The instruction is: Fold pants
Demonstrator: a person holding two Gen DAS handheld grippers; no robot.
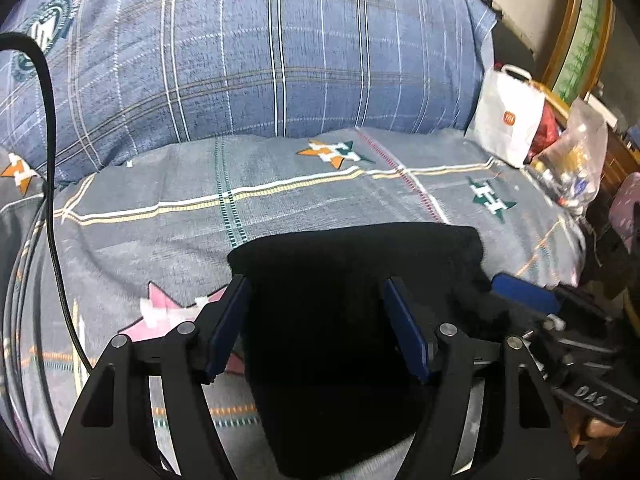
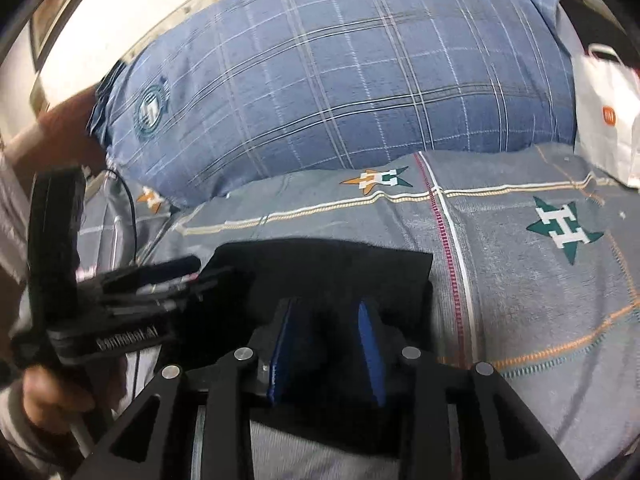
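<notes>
- The black pants (image 1: 352,320) lie as a compact dark folded rectangle on a grey bed sheet (image 1: 160,232), in front of a big blue plaid pillow (image 1: 260,52).
- The left gripper (image 1: 316,320) hangs over the near part of the pants with its blue pads spread wide, holding nothing.
- The right gripper (image 2: 328,344) is narrower but parted; dark cloth fills the gap, though black on black makes it hard to tell whether any is pinched.
- Risk, as a judgement: the two tools sit close together over one small bundle, so they could knock each other or drag the top layer and undo the fold.
- A black cable (image 1: 50,184) trails across the sheet at the left and might snag.
- Writing: the sheet bears star badges with a white letter H (image 2: 564,228); a white paper bag (image 2: 604,120) shows an orange square logo; the other tool's body has white lettering too blurred to read.
</notes>
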